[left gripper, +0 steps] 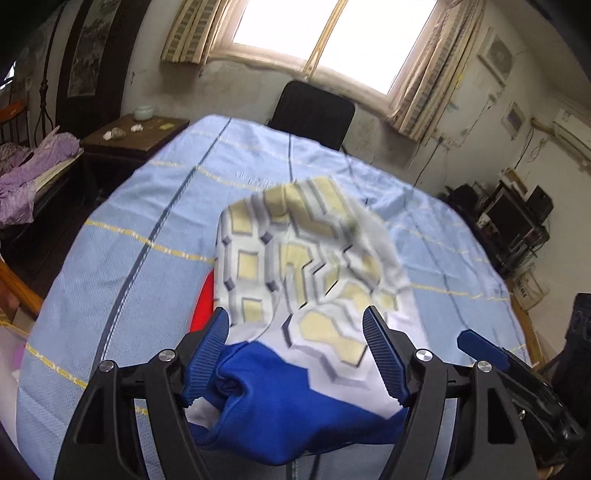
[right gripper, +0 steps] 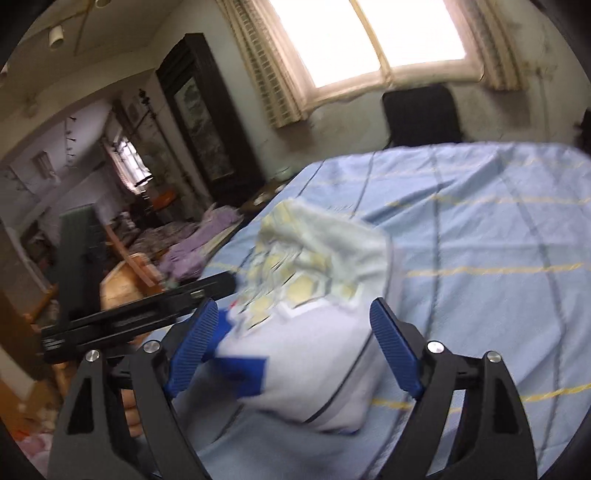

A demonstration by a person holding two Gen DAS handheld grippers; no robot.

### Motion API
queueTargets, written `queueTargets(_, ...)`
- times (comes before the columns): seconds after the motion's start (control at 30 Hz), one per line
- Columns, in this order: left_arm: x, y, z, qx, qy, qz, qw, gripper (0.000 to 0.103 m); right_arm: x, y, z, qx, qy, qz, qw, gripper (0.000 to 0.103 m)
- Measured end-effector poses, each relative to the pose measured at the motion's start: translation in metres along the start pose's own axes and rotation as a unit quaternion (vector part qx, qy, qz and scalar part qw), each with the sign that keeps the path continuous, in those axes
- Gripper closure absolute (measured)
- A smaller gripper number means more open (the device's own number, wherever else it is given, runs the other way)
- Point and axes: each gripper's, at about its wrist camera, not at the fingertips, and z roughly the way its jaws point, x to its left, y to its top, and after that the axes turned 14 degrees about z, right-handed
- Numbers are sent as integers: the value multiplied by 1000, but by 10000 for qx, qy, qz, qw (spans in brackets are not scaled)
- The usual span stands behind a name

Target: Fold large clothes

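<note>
A bunched garment [left gripper: 303, 280], white with yellow and grey blocks, a blue part and a red edge, lies on a light-blue striped sheet [left gripper: 122, 206]. My left gripper [left gripper: 297, 325] is open, its jaws wide on either side of the garment's near end. In the right wrist view the garment [right gripper: 314, 306] is blurred. My right gripper [right gripper: 293, 317] is open around it too. The left gripper's black body [right gripper: 147, 314] shows at the left there, and the right gripper's blue fingertip [left gripper: 480, 345] shows at the lower right of the left view.
A black chair [left gripper: 312, 110] stands at the far side of the table under a bright window [left gripper: 332, 33]. A dark side table [left gripper: 133, 133] and purple bedding [left gripper: 33, 173] are at the left. Electronics [left gripper: 509, 218] are stacked at the right.
</note>
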Motion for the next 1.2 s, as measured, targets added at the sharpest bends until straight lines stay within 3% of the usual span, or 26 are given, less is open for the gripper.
queueTargets(0.1, 2, -6, 18, 352, 98, 54, 9993, 28, 1, -13, 8, 272, -227, -87, 9993, 43)
queueTargets(0.17, 2, -11, 30, 543, 150, 95, 9984, 27, -3, -20, 16, 508, -265, -149, 9982, 49)
queueTargets(0.3, 5, -17, 43, 688, 144, 10, 9975, 22, -6, -27, 23, 566, -510, -281, 9967, 55)
queueTargets(0.6, 9, -14, 33, 655, 150, -73, 9977, 22, -11, -30, 25, 662, -579, -386, 9954, 57)
queueTargets(0.7, 18, -5, 4, 250, 161, -199, 9994, 21, -23, -19, 15, 740, -291, -9, 9968, 56)
queueTargets(0.8, 38, -4, -19, -33, 4, -537, 9986, 10, -41, -4, -1, 553, -201, 387, 9975, 53)
queueTargets(0.93, 64, -10, -10, 186, 85, -858, 9961, 7, -65, 10, -6, 547, -39, 957, 9939, 41)
queueTargets(1.07, 76, -22, 23, 734, -337, -1132, 9903, 7, -72, 20, 9, 857, 53, 1200, 9891, 38)
queueTargets(1.2, 63, -22, 32, 729, -953, -1027, 9874, 7, -72, 25, 31, 1107, 77, 1294, 9854, 33)
